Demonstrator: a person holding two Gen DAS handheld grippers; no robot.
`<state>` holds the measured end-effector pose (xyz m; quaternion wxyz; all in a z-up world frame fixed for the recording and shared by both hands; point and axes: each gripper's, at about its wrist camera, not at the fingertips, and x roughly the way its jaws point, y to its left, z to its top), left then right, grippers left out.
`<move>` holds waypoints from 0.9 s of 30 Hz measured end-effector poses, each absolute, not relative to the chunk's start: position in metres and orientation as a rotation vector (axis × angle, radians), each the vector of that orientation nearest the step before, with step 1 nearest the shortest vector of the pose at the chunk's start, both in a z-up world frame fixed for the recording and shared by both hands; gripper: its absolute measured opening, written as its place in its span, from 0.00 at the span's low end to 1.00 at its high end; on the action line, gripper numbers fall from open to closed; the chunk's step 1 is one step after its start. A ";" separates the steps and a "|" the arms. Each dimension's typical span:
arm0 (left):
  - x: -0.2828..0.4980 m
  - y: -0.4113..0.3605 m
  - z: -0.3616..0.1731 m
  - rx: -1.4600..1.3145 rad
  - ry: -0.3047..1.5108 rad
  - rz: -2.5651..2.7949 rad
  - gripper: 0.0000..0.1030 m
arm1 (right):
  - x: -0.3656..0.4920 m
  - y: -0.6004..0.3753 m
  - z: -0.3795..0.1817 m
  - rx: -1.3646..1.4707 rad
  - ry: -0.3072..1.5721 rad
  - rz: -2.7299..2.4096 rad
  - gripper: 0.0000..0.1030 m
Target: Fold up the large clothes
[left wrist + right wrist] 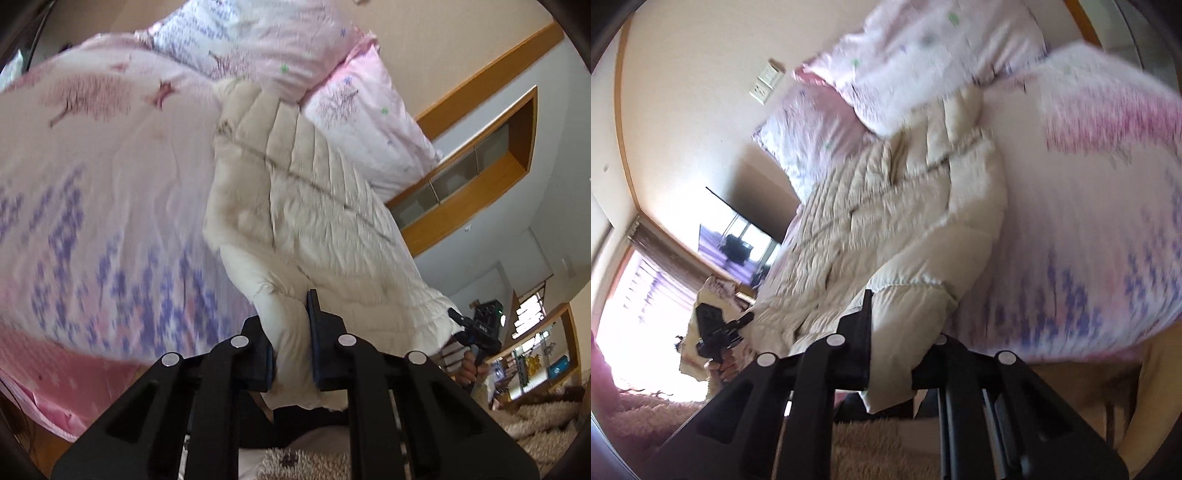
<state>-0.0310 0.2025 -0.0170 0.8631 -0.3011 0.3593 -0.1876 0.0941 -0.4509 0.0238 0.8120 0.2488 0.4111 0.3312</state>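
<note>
A cream quilted jacket point(295, 192) lies lengthwise on the bed, its far end near the pillows. My left gripper point(291, 325) is shut on one corner of its near hem, and the fabric bulges between the two black fingers. In the right wrist view my right gripper point(905, 321) is shut on the other corner of the jacket point(886, 221), and cloth hides one of its fingers. Each camera also catches the other tool at the hem's far corner: the right gripper point(454, 315) held by a hand point(469, 369), and the left gripper point(748, 318). The hem hangs lifted off the bed edge.
The bed sheet point(92, 184) is pink with purple flowers; two matching pillows point(277, 44) lie at the head. A wooden wall niche point(480, 166) and a cluttered shelf point(535, 354) stand to one side, a dark TV point(746, 229) and a bright window point(639, 295) to the other. A shaggy rug point(306, 461) lies below.
</note>
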 end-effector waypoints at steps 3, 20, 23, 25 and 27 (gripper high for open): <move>-0.023 0.202 -0.007 -0.601 0.727 -0.360 0.13 | 0.095 -0.449 0.037 0.506 0.806 0.669 0.13; 0.068 0.214 0.063 -0.510 0.600 -0.203 0.12 | 0.163 -0.394 0.123 0.323 0.446 0.402 0.13; 0.089 0.217 0.072 -0.500 0.588 -0.199 0.12 | 0.182 -0.387 0.128 0.315 0.430 0.384 0.13; 0.101 0.220 0.077 -0.499 0.580 -0.199 0.12 | 0.199 -0.383 0.133 0.317 0.421 0.372 0.13; 0.118 0.223 0.083 -0.493 0.567 -0.198 0.12 | 0.215 -0.379 0.137 0.321 0.408 0.360 0.13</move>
